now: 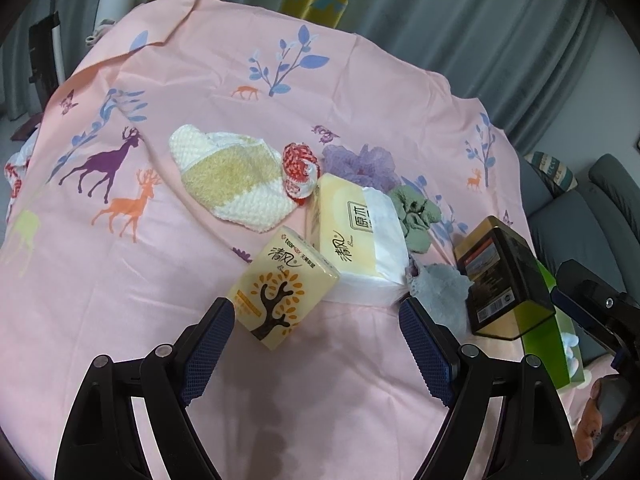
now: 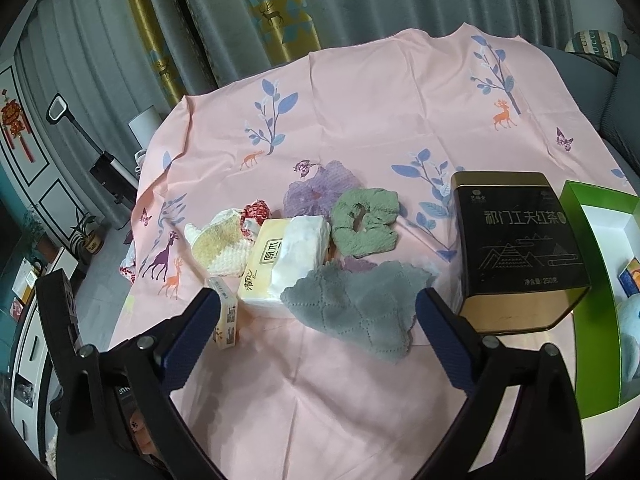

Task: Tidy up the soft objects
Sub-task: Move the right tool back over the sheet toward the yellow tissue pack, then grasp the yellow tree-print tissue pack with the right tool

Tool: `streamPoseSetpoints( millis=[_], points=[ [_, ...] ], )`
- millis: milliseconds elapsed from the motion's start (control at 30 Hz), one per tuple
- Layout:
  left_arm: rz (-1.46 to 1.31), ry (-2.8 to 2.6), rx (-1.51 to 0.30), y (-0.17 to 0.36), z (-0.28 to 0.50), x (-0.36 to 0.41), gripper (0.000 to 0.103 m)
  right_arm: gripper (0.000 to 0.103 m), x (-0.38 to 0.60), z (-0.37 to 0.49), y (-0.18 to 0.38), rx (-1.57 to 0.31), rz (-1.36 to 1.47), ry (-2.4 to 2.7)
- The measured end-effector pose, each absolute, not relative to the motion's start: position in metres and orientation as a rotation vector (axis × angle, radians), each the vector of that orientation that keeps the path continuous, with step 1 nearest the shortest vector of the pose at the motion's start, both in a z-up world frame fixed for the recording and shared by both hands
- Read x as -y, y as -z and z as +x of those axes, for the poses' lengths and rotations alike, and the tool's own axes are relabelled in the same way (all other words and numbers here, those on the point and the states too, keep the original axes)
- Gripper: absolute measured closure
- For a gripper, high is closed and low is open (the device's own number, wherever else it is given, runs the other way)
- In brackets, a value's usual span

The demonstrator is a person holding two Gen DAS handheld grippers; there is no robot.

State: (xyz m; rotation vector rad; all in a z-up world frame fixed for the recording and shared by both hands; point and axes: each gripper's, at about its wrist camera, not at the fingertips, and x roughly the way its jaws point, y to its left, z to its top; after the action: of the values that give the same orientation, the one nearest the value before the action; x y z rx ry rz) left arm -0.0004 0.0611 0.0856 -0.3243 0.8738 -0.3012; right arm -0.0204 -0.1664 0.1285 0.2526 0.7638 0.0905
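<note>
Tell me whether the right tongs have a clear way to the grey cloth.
Probably yes. The right tongs stand open, with the grey cloth lying flat right ahead between their tips. Nothing covers it; the black tea tin only stands close beside it.

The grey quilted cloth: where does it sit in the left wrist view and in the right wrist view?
Left wrist view: the grey quilted cloth is at right of centre, partly hidden behind the left gripper's right finger, between the large tissue pack and the black tea tin.
Right wrist view: the cloth lies at centre, just beyond the open fingertips.
Shared landmark: the tea tin, right of the cloth in both.
</note>
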Motion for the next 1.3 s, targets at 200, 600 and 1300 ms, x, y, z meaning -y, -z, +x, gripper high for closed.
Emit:
streamPoseSetpoints(
  millis=[200,600,1300],
  points=[
    [-0.330,0.305,-0.875,-0.085,-0.001,-0.061,0.018,0.013,0.165,-0.020,-0.128,-0.771,0.250,-0.098],
    [-0.332,0.308,-0.880,-0.085,-0.003,-0.062,0.019,0.065,0.156,-0.016,-0.121,-0.818,0.238,-0.120],
    [-0.385,0.233,-0.984,-0.057,0.019,-0.086,0.028,0.032,0.089,0.033,-0.089,-1.029,0.325,-0.396]
  ],
)
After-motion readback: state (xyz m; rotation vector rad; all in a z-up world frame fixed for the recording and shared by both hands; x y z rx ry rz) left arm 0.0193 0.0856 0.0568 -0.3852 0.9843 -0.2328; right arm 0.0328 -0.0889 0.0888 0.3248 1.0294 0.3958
